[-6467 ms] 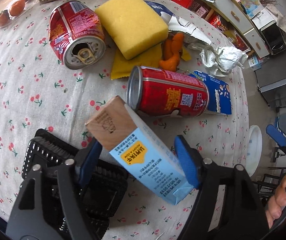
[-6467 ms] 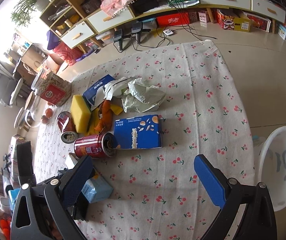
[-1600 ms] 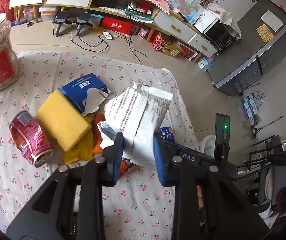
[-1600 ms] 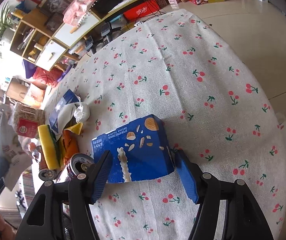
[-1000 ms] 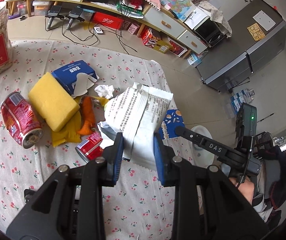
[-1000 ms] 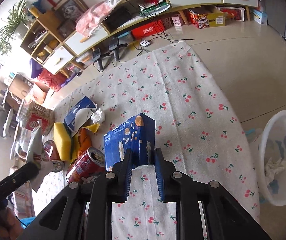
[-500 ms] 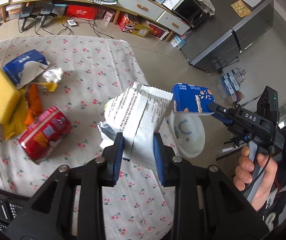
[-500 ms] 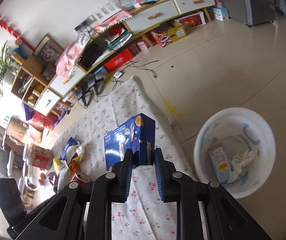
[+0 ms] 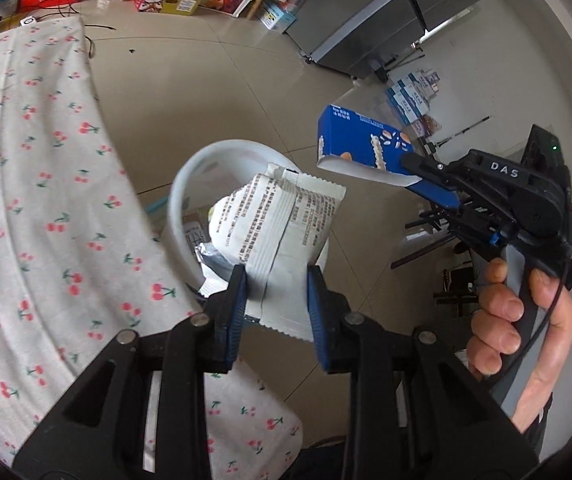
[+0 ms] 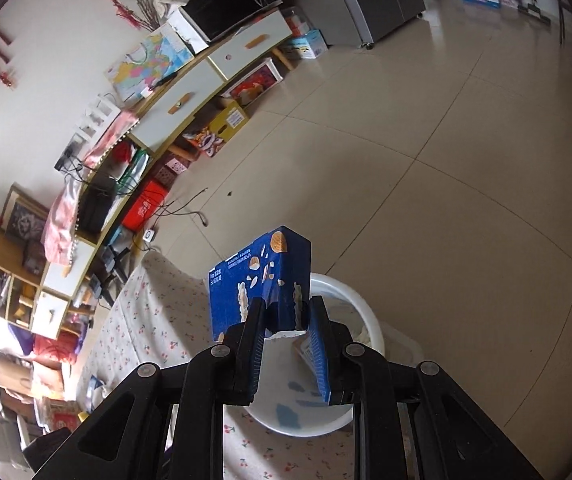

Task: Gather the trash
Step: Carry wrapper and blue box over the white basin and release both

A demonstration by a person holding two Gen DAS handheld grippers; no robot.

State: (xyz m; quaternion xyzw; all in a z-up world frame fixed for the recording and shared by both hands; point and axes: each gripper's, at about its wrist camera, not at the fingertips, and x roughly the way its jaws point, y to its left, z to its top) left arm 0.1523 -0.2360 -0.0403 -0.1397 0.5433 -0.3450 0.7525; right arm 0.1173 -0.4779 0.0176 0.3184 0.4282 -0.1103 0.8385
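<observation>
Trash is in both your claws at once: your left claw (image 9: 276, 294) is clamped on a white snack wrapper (image 9: 276, 232), crinkled, printed with dense black text, its lower half pinched between the blue pads, and your right claw (image 10: 284, 338) is closed narrow on a flattened blue carton (image 10: 264, 276) with pale cereal pictures, gripped by its torn bottom edge. Both pieces hang in the air past the far edge of the table (image 9: 38, 208), over or just beside the white bin (image 9: 182, 196) that stands on the floor against that edge. In the left wrist view the wrapper sits right above the bin's mouth, while the carton, in your right hand (image 9: 522, 320), looks a little beyond the rim. Some rubbish already lies inside the bin, a small carton and crumpled paper as far as you can make out, so part of the job looks done. What remains, judging from this, is to let these two pieces drop. Whether more trash waits on the table you cannot tell from here, since only the bare cherry-print cloth near its edge shows.
</observation>
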